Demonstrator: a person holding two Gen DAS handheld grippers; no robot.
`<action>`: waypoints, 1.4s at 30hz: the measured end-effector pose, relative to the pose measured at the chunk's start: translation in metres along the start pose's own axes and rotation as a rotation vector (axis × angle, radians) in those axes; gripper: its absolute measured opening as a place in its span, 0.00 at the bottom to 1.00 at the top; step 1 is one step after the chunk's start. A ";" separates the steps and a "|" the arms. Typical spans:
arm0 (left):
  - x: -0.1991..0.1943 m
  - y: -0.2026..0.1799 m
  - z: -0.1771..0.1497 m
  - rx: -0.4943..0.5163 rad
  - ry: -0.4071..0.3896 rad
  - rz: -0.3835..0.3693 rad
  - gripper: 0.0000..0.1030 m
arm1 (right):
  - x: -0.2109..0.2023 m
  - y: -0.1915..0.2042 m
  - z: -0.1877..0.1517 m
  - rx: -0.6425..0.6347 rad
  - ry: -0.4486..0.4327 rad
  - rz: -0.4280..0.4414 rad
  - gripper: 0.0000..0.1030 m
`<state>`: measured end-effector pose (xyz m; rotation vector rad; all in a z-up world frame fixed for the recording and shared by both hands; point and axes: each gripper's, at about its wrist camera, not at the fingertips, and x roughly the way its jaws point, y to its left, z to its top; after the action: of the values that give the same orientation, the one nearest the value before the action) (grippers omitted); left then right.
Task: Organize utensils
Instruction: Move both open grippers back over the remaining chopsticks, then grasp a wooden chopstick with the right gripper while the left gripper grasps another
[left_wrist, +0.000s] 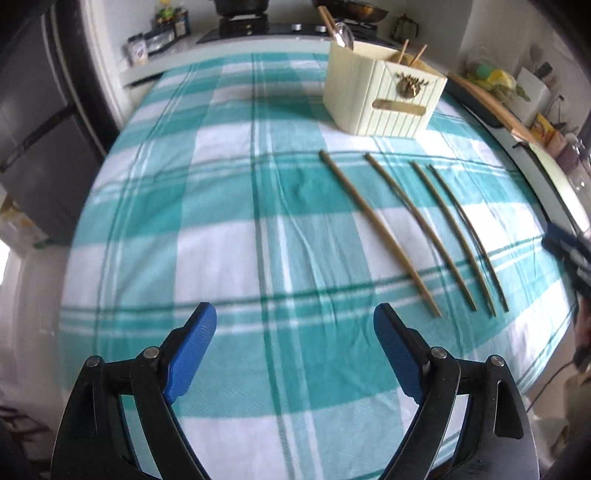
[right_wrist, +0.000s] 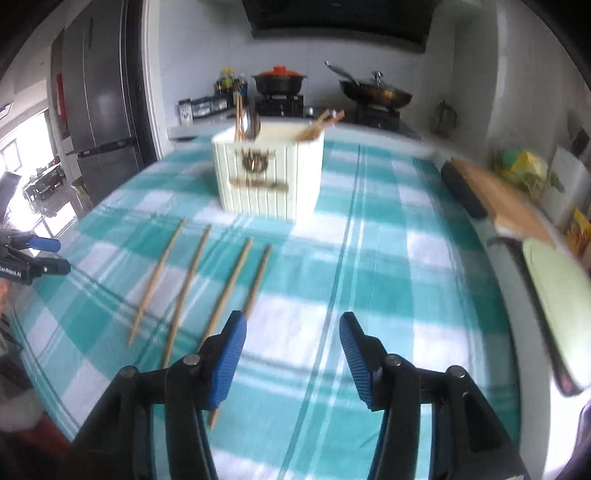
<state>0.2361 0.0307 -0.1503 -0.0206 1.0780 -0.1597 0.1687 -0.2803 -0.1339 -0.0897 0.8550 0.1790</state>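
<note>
left gripper (left_wrist: 294, 321): jaws spread wide, nothing between the blue pads, pitched steeply down | right gripper (right_wrist: 292, 330): jaws parted about halfway, nothing between the pads, angled down | each gripper shows at the edge of the other's view, well apart

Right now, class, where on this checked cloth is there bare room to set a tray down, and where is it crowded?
Bare cloth left of the four chopsticks and the cream box, and right of them up to the table's edge. Crowded: the chopstick row before the box.
</note>
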 end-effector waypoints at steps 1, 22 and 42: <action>0.003 -0.002 -0.009 -0.038 0.002 -0.023 0.85 | 0.001 0.000 -0.015 0.028 0.017 0.000 0.52; 0.076 -0.083 0.026 0.056 0.020 0.008 0.80 | 0.058 0.031 0.000 0.028 0.100 0.069 0.28; 0.055 -0.082 -0.015 0.095 -0.035 0.086 0.06 | 0.035 0.017 -0.037 0.112 0.127 -0.081 0.06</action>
<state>0.2383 -0.0575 -0.1983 0.1080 1.0334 -0.1329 0.1602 -0.2652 -0.1845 -0.0312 0.9844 0.0499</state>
